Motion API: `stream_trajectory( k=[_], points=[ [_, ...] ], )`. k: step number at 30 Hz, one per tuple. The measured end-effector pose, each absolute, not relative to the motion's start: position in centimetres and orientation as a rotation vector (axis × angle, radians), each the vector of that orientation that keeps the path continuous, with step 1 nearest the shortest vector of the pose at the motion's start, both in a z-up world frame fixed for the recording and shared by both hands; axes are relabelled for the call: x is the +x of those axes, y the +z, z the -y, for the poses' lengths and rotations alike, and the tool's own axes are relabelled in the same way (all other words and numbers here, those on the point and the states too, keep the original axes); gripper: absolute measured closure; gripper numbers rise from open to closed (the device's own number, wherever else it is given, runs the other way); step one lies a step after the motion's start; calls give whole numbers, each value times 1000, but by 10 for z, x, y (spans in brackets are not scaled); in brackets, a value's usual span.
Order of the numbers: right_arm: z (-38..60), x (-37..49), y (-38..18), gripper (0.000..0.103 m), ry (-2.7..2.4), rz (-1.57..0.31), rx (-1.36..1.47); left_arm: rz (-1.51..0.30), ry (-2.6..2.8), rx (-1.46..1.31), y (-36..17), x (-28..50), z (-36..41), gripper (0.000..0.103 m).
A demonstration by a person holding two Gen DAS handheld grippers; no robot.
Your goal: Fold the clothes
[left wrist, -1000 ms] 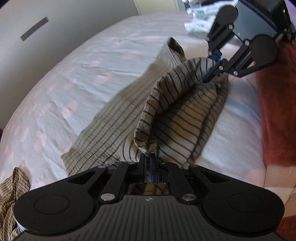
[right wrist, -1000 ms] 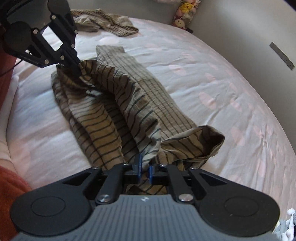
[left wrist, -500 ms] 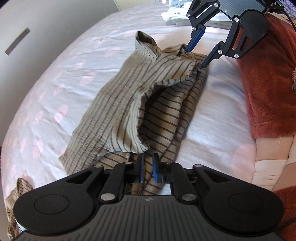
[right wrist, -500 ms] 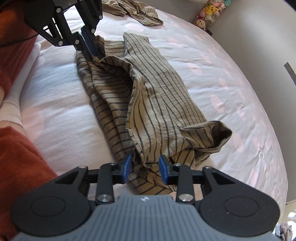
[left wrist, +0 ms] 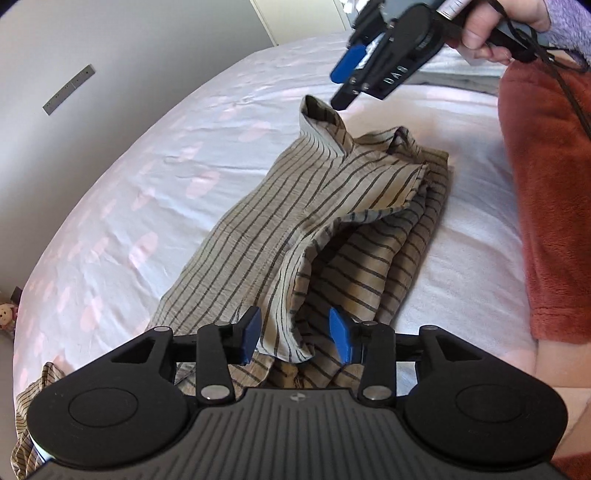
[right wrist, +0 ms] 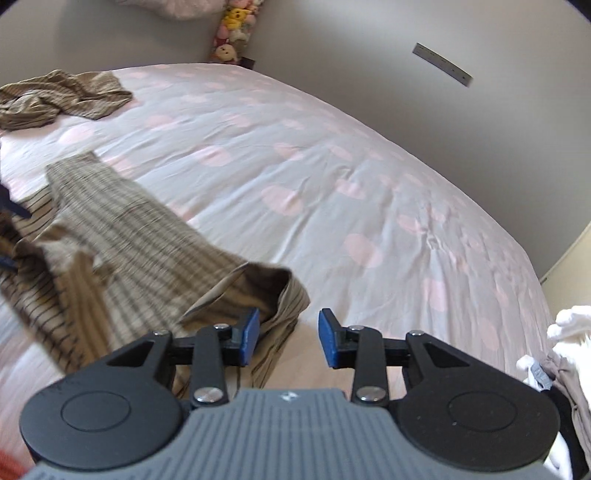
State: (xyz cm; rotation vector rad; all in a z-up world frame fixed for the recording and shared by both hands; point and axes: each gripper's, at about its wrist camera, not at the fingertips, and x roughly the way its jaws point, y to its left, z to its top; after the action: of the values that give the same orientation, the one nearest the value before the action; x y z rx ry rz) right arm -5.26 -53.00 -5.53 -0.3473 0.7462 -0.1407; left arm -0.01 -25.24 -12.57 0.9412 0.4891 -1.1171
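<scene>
Beige cloth with thin dark stripes, the shirt [left wrist: 332, 229], lies half folded on the bed sheet [left wrist: 155, 192], which is pale with pink spots. Its long axis runs from the left gripper [left wrist: 294, 336] away to the collar under the right gripper [left wrist: 345, 83]. White letters on the right gripper look like "DAB", but I am not sure. The left gripper's jaws are opening, with a fold of the shirt between the blue pads, not pressed. The right gripper [right wrist: 289, 338] is partly open and holds nothing, above the collar. A rust red blanket [left wrist: 546, 206] lies beside the shirt. Another striped garment [right wrist: 62, 98] is crumpled well apart on the bed. Plush toys [right wrist: 232, 29] stand in the corner.
</scene>
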Motion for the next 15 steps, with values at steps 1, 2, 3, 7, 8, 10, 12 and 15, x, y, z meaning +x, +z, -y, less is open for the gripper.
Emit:
stream_trajectory(
  k=[1,2,3,7,8,10,12,15],
  points=[
    [530,-47,-57,65,-141,-744,-351,-497,-1113,939,-129,2,255,66],
    [530,-41,-60,65,-142,-742,-355,-520,-1110,931,-132,6,257,69],
    [529,-36,-61,66,-146,-739,-363,-542,-1106,923,-135,10,259,81],
    [535,-30,-60,101,-150,-728,-332,-618,-1096,872,-141,24,259,98],
    [538,-32,-58,101,-148,-735,-310,-625,-1095,860,-141,26,258,99],
    [545,-36,-56,101,-153,-758,-274,-636,-1096,840,-140,28,255,101],
    [555,-41,-61,101,-177,-810,-242,-647,-1099,838,-141,29,255,102],
    [575,-46,-76,102,-199,-903,-153,-663,-1116,849,-143,29,256,103]
  ],
)
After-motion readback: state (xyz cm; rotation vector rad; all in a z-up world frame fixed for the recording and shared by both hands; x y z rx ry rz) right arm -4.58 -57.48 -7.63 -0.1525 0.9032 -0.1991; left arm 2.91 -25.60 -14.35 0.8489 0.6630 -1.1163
